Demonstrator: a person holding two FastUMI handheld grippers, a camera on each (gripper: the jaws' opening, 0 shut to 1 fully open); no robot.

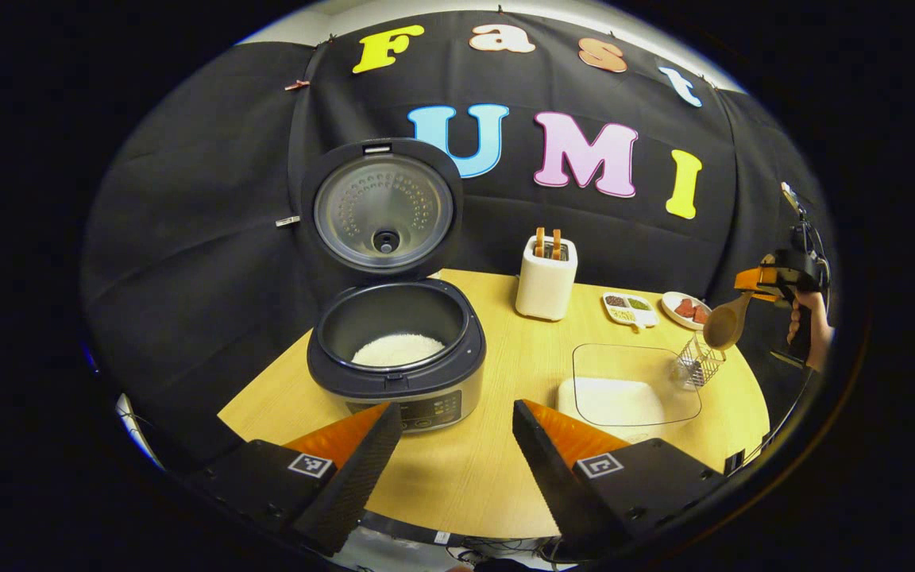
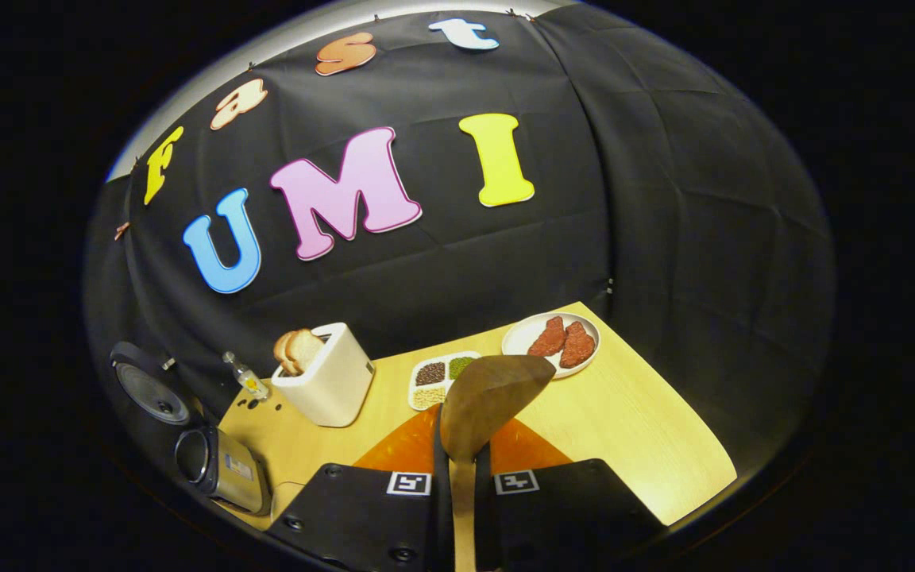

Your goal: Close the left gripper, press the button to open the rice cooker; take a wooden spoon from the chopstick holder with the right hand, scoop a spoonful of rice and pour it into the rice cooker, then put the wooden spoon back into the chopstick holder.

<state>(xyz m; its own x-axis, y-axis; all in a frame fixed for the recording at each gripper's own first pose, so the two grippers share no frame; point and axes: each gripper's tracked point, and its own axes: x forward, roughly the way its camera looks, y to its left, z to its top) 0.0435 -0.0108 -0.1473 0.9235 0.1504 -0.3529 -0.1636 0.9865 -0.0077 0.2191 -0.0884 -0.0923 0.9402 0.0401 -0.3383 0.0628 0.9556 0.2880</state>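
Matt wooden spoon [image 2: 489, 397], pale wood-grain table [image 1: 497, 469], glossy metal inner lid [image 1: 384, 210] (dimpled), clear plastic container [image 1: 632, 381]

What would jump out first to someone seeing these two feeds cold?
Probably the rice cooker at the table's left, lid up and white rice in its pot, right ahead of the open left claw. Next, the wooden spoon clamped in the right claw, bowl raised; in the left gripper view it hangs above the wire chopstick holder at the far right. A clear tray of rice lies between cooker and holder.
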